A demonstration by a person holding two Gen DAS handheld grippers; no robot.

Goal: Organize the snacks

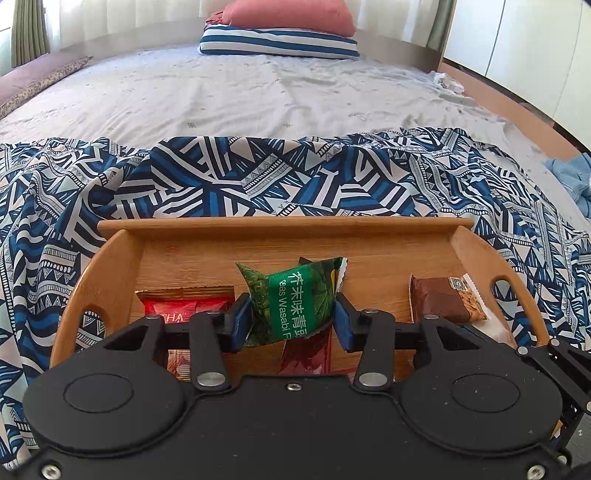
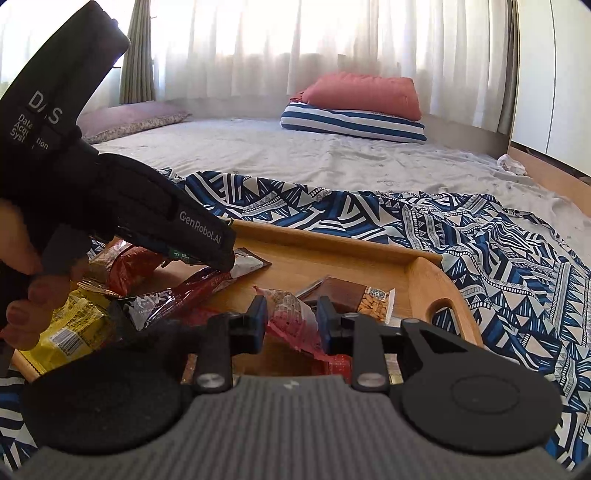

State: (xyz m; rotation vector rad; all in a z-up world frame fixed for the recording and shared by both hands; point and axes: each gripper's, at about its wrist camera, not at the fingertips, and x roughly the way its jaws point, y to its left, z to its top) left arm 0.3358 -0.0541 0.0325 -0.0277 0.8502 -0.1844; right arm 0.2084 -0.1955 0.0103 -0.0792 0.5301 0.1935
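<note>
Closest to the lens, the left hand-held gripper (image 1: pixel 293 317) is clenched on a green wasabi-pea packet (image 1: pixel 295 302), lifted just above the wooden tray (image 1: pixel 280 225). Over that same tray the right hand-held gripper (image 2: pixel 291 321) pinches a red-and-clear snack wrapper (image 2: pixel 291 317). Inside the tray lie a brown biscuit bar (image 1: pixel 443 302) toward its right end and a red packet (image 1: pixel 184 306) toward its left. Under the tray spreads a blue patterned cloth (image 1: pixel 258 177); beyond the tray, on the bed (image 1: pixel 240 96), striped and pink pillows (image 1: pixel 280 29) are stacked.
</note>
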